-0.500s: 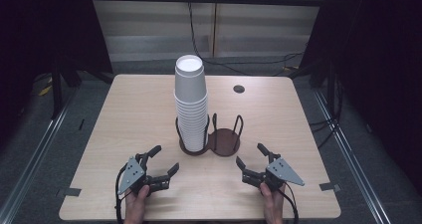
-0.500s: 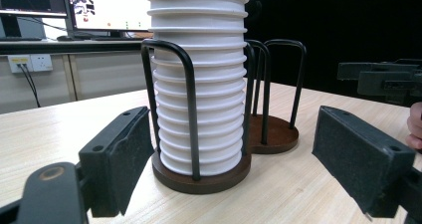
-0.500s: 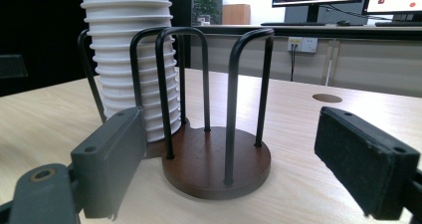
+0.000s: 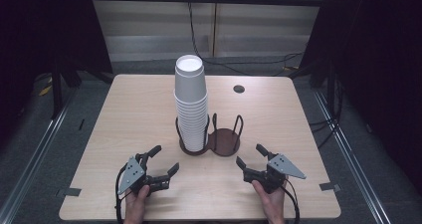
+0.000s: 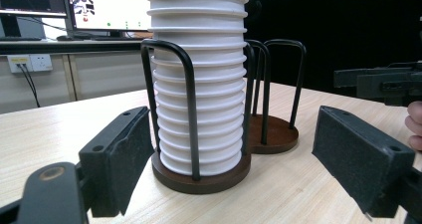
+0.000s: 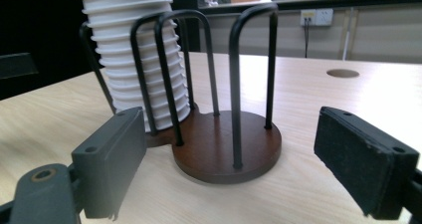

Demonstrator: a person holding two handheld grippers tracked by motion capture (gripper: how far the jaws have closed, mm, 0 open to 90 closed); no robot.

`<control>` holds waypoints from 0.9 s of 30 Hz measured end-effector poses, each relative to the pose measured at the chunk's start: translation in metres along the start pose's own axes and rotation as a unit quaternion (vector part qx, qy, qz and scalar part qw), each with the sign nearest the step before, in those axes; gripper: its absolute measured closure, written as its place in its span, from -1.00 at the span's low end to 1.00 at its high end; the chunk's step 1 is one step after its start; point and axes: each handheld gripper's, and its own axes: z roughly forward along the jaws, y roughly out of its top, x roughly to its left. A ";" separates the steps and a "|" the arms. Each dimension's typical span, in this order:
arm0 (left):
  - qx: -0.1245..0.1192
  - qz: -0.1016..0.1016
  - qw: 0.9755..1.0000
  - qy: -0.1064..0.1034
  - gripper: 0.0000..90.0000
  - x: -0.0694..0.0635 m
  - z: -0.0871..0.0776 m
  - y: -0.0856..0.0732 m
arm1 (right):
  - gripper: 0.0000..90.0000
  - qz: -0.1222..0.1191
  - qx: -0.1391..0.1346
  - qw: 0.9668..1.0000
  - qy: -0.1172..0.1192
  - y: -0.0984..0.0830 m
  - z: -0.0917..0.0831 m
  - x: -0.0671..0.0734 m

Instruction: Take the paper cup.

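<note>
Hands at near table edge, one gripper each. Left gripper (image 4: 160, 165) w/ jaws apart, nothing between them; right gripper (image 4: 251, 157) likewise spread wide & empty. Both rest low by the tabletop (image 4: 124, 114), aimed fwd toward the middle.

Just beyond, btwn the two: double cup holder (image 4: 224, 139), dark wood base w/ black wire hoops. Its left bay carries tall stack of white cups (image 4: 190, 104); right bay bare. Stack stands upright, hoops around lower part, top well above the wire.

From left gripper view, stack sits dead ahead, centred btwn the jaws but clear of both pads (image 5: 124, 154). From right gripper view, empty bay is straight ahead, stack behind-left.

Progress, my read: early. No cup lifted, none in the empty bay, nothing touched. Likely still to do: close in on stack, take top cup(s), move to other bay.

Farther back: small round hole (image 4: 239, 88) in tabletop, then wall & cables.
</note>
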 end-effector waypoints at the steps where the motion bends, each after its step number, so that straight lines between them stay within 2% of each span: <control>1: 0.000 0.000 1.000 0.000 -0.65 0.000 0.000 0.000 | -0.72 0.000 0.000 1.000 0.000 0.000 0.000 0.000; 5: -0.002 -0.002 1.000 0.000 -0.65 0.000 0.000 0.000 | -0.70 -0.004 0.012 1.000 0.001 0.002 0.002 0.001; 8: 0.000 0.000 1.000 0.000 -0.65 0.000 0.000 0.000 | -0.63 0.012 0.012 1.000 0.003 0.005 0.001 0.000; 11: -0.002 -0.002 1.000 0.000 -0.65 0.000 0.000 0.000 | -0.61 0.000 0.021 1.000 0.006 0.010 0.001 -0.002; 15: 0.000 0.000 1.000 -0.002 -0.65 0.000 0.000 0.000 | -0.59 -0.006 0.028 0.999 0.029 0.016 0.001 0.000; 20: -0.001 -0.002 1.000 -0.001 -0.65 0.000 0.000 0.000 | -0.65 -0.007 0.039 0.998 0.041 0.027 0.004 0.005; 27: -0.001 -0.002 1.000 -0.001 -0.65 0.000 0.000 0.000 | -0.66 -0.021 0.033 0.997 0.065 0.042 0.008 0.012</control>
